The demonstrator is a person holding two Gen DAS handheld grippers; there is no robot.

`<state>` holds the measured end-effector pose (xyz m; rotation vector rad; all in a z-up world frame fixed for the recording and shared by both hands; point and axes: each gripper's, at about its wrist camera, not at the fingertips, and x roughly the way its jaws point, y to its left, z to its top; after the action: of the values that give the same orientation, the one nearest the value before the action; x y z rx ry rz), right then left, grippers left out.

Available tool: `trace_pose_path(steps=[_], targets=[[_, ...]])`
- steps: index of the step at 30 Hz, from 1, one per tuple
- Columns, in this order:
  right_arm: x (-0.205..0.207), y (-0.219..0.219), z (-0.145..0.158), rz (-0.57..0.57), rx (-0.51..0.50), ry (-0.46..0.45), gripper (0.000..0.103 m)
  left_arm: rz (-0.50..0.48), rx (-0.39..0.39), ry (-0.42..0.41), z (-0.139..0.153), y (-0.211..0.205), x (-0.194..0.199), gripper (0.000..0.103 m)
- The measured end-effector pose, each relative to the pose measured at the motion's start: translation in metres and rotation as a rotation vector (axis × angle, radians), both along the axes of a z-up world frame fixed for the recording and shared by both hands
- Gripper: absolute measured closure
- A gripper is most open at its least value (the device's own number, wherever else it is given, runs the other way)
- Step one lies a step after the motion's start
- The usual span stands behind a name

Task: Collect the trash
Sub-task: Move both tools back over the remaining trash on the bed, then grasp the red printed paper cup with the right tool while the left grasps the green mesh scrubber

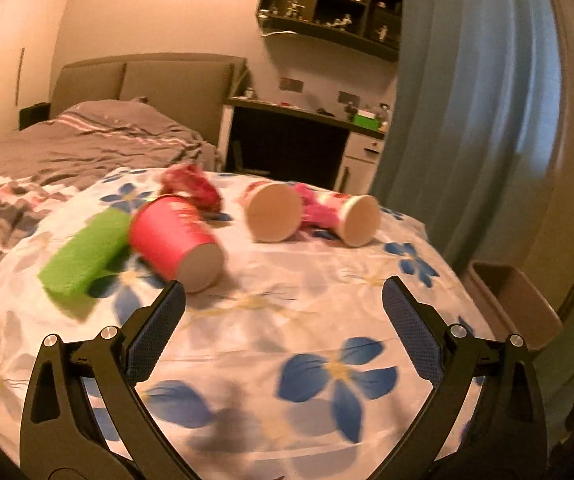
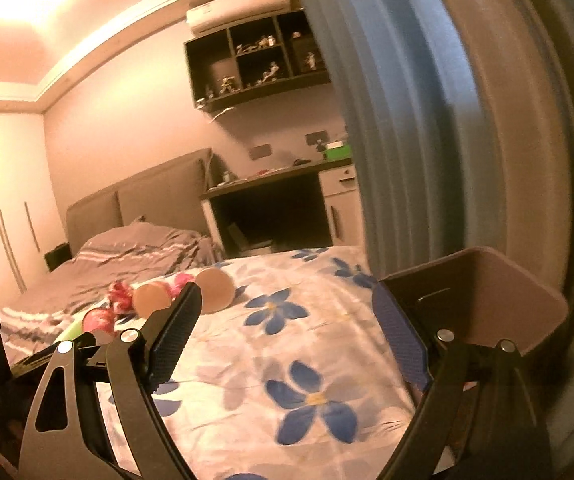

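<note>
You're hovering your left claw [image 1: 283, 312] wide open and empty over the floral sheet [image 1: 327, 280], and the pink cup [image 1: 175, 240] is lying on its side just ahead of your left finger [image 1: 159, 328], base toward you, long axis running away and leftward. Your right claw [image 2: 287, 320] is also gaping with nothing in it, the cups sitting well off beyond its left finger, so your left hand is looking nearer; the bin [image 2: 499, 300] is waiting by your right finger.

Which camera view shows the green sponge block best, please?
The left wrist view: the green sponge block lies whole on the floral sheet. In the right wrist view only a pale green sliver shows behind that gripper's finger.
</note>
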<state>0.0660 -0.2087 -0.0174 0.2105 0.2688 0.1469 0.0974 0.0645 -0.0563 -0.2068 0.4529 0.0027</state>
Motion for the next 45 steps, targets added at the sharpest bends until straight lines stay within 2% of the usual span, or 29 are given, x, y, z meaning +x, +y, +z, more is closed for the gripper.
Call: trace_pose_path(steps=[11, 25, 34, 45], targets=[[0.021, 0.062, -0.006, 0.142, -0.033, 0.046, 0.019, 0.137, -0.022, 0.007, -0.007, 0.067, -0.015, 0.006], [0.057, 0.209, -0.032, 0.444, -0.159, 0.109, 0.019, 0.322, -0.052, -0.005, -0.006, 0.155, -0.043, 0.006], [0.099, 0.28, -0.049, 0.528, -0.203, 0.201, 0.019, 0.343, -0.046, 0.016, -0.014, 0.179, -0.047, 0.006], [0.131, 0.318, -0.058, 0.553, -0.256, 0.295, 0.019, 0.324, -0.049, 0.024, -0.019, 0.192, -0.037, 0.006]])
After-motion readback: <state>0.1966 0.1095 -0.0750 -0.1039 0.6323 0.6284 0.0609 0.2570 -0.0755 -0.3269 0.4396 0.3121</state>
